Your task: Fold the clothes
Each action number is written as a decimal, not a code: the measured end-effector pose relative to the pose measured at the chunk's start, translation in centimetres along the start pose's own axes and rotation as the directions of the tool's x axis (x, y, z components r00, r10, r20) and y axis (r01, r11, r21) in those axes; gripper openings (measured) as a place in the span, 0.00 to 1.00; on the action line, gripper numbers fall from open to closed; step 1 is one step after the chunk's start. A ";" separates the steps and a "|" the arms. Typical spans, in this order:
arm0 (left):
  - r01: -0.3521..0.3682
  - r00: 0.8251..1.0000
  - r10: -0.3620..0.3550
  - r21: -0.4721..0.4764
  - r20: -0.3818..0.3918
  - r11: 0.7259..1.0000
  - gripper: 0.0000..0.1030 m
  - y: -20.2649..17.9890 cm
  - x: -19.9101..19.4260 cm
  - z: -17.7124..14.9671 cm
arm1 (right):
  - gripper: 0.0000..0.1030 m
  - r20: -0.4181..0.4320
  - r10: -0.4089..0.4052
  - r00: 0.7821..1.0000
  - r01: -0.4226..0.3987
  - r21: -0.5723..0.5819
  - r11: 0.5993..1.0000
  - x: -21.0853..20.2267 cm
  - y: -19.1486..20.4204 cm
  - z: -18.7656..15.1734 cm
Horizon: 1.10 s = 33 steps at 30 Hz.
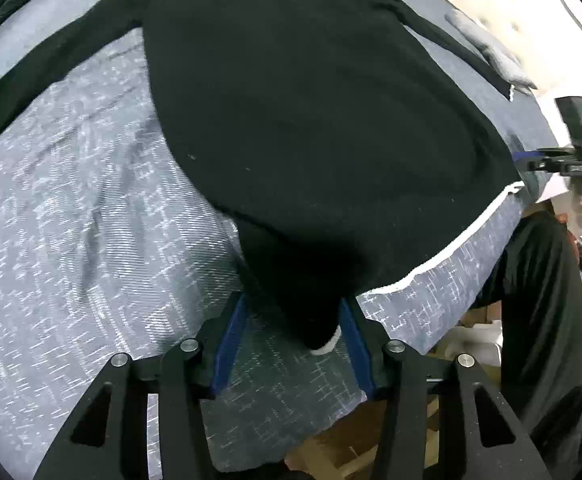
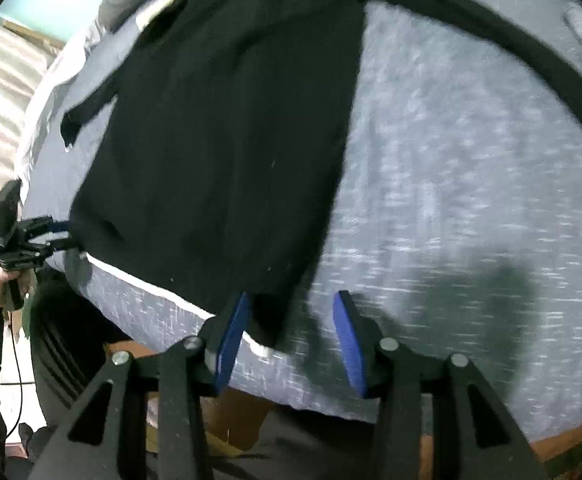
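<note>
My left gripper (image 1: 293, 332) and right gripper (image 2: 289, 328) stand half open, a hem corner of the black sweater (image 1: 291, 120) loose between each, six o'clock on the bedspread (image 1: 71, 220).

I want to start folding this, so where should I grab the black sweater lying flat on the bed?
Grip the black sweater at its two white-edged hem corners, coming from above at the near edge of the bed. One corner lies between the left gripper pads, the other beside the right gripper; the hem sits flat and reachable there.

Two steep close views, sharing black garment (image 1: 311, 120)
</note>
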<state>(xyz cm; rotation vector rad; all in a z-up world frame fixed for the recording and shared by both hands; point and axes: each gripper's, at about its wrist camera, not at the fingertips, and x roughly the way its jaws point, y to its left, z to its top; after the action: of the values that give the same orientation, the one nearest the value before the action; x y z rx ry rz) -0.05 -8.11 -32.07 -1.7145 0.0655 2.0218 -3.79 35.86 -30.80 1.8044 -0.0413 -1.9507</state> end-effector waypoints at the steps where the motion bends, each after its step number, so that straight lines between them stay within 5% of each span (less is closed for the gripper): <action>1: 0.005 1.000 -0.005 0.001 0.000 1.000 0.50 0.0 0.2 0.0 | 0.44 -0.014 -0.003 1.000 0.003 -0.004 1.000 0.6 0.2 0.1; 4: 0.025 1.000 -0.025 -0.001 -0.005 1.000 0.46 0.2 1.0 0.1 | 0.44 -0.027 -0.006 1.000 0.006 0.001 1.000 1.6 0.5 0.6; 5: 0.035 0.999 -0.035 -0.001 -0.005 0.999 0.35 0.2 1.2 0.1 | 0.37 -0.026 -0.014 1.000 0.014 -0.005 1.000 1.7 0.7 0.7; 6: 0.045 0.999 -0.045 -0.002 -0.005 0.999 0.27 0.2 1.4 0.2 | 0.20 -0.019 -0.017 1.000 0.016 -0.018 1.000 1.6 1.0 0.7; 9: 0.058 0.998 -0.058 0.003 0.002 0.998 0.11 0.1 0.9 0.4 | 0.08 0.008 -0.029 1.000 0.029 -0.068 0.997 0.8 1.9 0.6; 18: 0.145 0.989 -0.144 -0.050 0.023 0.988 0.07 0.5 -2.7 0.1 | 0.05 0.161 -0.129 0.978 0.162 -0.209 0.964 -7.0 4.6 0.3; 22: 0.202 0.979 -0.202 -0.124 0.013 0.971 0.05 1.4 -2.3 -0.9 | 0.05 0.146 -0.190 0.971 0.220 -0.231 0.948 -5.6 5.3 -0.2; 27: 0.157 0.984 -0.167 -0.148 -0.061 0.976 0.04 1.1 -0.4 -2.6 | 0.06 0.090 -0.200 0.976 0.216 -0.233 0.948 -1.9 5.0 -0.9; 33: 0.143 0.989 -0.136 -0.176 0.052 0.974 0.11 1.5 -3.3 -1.5 | 0.09 0.103 -0.142 0.985 0.157 -0.166 0.974 -2.2 3.4 -0.2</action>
<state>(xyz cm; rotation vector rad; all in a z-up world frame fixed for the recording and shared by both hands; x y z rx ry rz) 1.10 -11.05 -29.66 -1.7322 -0.2518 2.0077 -2.51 33.68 -27.67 1.6474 0.2345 -2.0695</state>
